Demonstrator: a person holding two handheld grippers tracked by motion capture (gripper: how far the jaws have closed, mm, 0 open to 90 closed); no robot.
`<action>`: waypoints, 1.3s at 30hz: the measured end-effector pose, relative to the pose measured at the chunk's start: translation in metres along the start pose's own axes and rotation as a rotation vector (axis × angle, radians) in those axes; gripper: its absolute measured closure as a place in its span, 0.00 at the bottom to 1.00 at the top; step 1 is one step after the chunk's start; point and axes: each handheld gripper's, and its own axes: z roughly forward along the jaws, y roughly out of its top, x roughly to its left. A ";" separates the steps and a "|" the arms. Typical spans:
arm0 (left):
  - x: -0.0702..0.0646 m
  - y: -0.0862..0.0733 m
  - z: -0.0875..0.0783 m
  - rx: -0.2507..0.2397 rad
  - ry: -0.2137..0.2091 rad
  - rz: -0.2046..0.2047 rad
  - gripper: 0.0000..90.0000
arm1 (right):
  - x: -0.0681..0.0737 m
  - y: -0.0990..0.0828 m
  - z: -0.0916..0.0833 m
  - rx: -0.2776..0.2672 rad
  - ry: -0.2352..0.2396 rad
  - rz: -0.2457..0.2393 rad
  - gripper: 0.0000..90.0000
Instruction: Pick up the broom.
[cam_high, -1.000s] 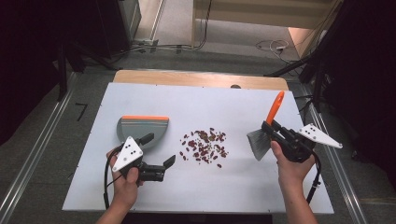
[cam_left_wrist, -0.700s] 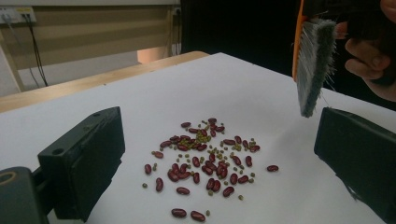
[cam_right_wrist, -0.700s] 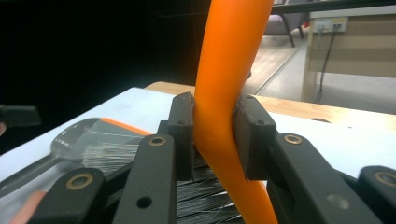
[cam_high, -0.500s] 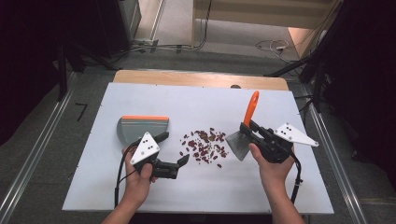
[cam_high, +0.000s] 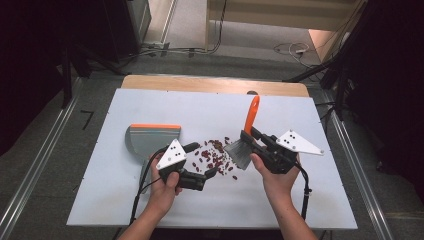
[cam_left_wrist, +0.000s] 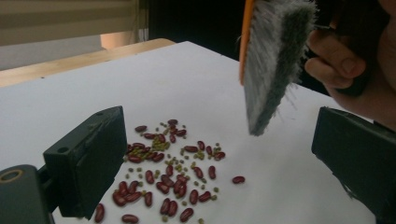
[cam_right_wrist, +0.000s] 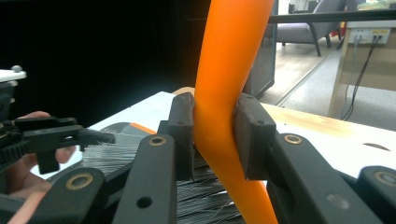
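Red beans and small green ones (cam_high: 215, 152) lie scattered mid-table, close ahead in the left gripper view (cam_left_wrist: 170, 168). A brush with an orange handle (cam_high: 253, 114) and grey bristles (cam_high: 239, 153) stands at their right edge, bristles down. My right gripper (cam_high: 248, 136) is shut on the handle (cam_right_wrist: 229, 70), one pad on each side. My left gripper (cam_high: 202, 160) is open and empty at the beans' left, its jaws spread wide (cam_left_wrist: 219, 163), with the bristles (cam_left_wrist: 273, 60) hanging just beyond them. A grey dustpan with an orange edge (cam_high: 152, 137) lies flat to the left.
The white table (cam_high: 210, 210) has bare room in front and at the back. A wooden strip (cam_high: 215, 84) runs along its far edge. Cables trail from both grippers toward the near edge. The person's right hand (cam_left_wrist: 345, 65) is close behind the brush.
Both hands have moved toward the middle. The right gripper carried the brush leftward to the beans' edge, and the left gripper moved right toward the beans, still open.
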 end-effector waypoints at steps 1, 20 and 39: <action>-0.002 0.000 0.001 0.004 -0.007 0.000 0.04 | 0.003 0.000 0.002 0.003 0.011 -0.002 0.77; -0.031 -0.006 0.027 0.089 0.012 -0.049 0.41 | 0.043 -0.007 0.012 0.002 0.057 -0.026 0.77; -0.022 -0.002 0.019 0.132 -0.055 -0.029 0.96 | 0.038 -0.004 0.016 0.059 0.128 -0.054 0.64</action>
